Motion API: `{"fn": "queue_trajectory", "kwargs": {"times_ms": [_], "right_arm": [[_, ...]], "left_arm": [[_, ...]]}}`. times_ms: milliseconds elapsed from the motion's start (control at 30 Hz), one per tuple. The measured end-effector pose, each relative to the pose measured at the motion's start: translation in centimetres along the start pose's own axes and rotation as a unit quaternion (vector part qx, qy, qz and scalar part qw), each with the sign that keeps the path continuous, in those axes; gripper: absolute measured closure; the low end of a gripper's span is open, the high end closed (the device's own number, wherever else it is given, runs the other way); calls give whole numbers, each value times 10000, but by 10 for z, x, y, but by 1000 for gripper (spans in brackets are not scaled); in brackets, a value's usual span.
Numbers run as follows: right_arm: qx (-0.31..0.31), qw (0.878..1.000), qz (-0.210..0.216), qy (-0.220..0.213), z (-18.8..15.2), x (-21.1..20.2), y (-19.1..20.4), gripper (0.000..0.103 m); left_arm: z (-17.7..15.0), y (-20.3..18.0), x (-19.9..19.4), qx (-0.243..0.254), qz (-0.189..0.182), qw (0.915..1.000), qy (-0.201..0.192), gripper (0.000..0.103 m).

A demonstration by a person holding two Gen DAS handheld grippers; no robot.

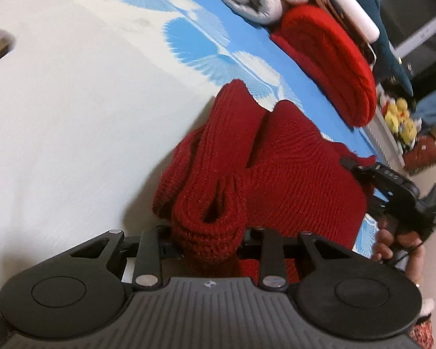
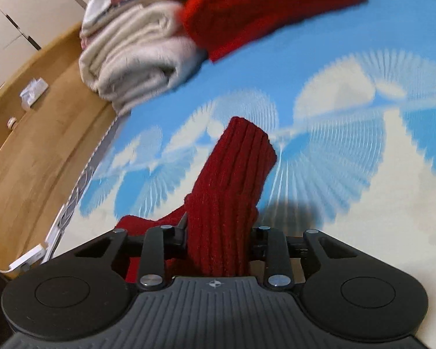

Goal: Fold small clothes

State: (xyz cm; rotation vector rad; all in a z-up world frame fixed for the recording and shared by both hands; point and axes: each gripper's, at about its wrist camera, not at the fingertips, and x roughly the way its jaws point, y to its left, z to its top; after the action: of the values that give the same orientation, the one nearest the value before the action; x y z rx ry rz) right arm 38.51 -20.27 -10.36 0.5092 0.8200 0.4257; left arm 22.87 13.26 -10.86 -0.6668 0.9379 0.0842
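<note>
left gripper (image 1: 207,244): angled down, clamped on dark red knit (image 1: 247,160) | right gripper (image 2: 218,241): tilted down, pinching its ribbed cuff (image 2: 241,151) | over sheet (image 1: 58,101)

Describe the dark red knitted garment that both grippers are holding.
The dark red knitted garment is ribbed wool-like knit, bunched into thick folds rather than flat. It lies partly on the blue-and-cream patterned sheet. The left gripper is shut on a rolled fold; the right gripper is shut on a ribbed, cuff-like end that sticks up.
</note>
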Motion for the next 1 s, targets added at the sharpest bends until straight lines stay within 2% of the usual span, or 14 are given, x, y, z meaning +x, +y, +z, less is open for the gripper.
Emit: {"fn": "queue_trajectory", "kwargs": {"times_ms": [67, 133, 267, 367, 500, 567, 667, 733, 767, 800, 833, 867, 933, 1000], "right_arm": [[74, 9995, -207, -219, 12, -7, -9, 71], [453, 9962, -595, -453, 19, -18, -33, 71], [1286, 9825, -1166, -669, 0, -53, -101, 71], [1634, 9777, -1124, -692, -33, -81, -135, 68], [2137, 9711, -803, -699, -70, -107, -148, 68], [2061, 9720, -806, -789, -80, -112, -145, 68], [1955, 9742, -765, -830, -82, -108, -145, 66], [1944, 9741, -836, -798, -86, -109, -152, 56], [1925, 9739, -887, -808, -85, -108, -153, 51], [1857, 9733, -1055, -840, -86, -110, -154, 38], [1783, 9718, -1276, -869, -86, -113, -156, 27], [1722, 9684, -1570, -892, -86, -117, -153, 24], [1496, 9652, -1916, -960, -80, -130, -142, 23], [842, 9627, -2265, -1214, -77, -147, -115, 24]], "left_arm": [[27, -23, 22, 319, 18, 9994, 154, 70], [59, -56, 54, 840, 59, 9958, 362, 70], [117, -138, 133, 1824, 164, 9795, 839, 69], [127, -202, 172, 2663, 337, 9596, 845, 68], [130, -256, 209, 3281, 399, 9394, 914, 65], [132, -269, 221, 3392, 475, 9341, 1006, 62], [139, -274, 232, 3417, 700, 9325, 941, 43], [146, -270, 234, 3434, 912, 9315, 785, 19], [148, -268, 232, 3449, 1063, 9306, 613, 12], [151, -265, 225, 3469, 1177, 9295, 431, 7], [154, -263, 219, 3475, 1323, 9281, 192, 5], [156, -260, 212, 3472, 1457, 9264, 41, 4], [155, -254, 190, 3499, 1582, 9233, -125, 4], [138, -244, 157, 3666, 1457, 9187, -190, 3]]}}
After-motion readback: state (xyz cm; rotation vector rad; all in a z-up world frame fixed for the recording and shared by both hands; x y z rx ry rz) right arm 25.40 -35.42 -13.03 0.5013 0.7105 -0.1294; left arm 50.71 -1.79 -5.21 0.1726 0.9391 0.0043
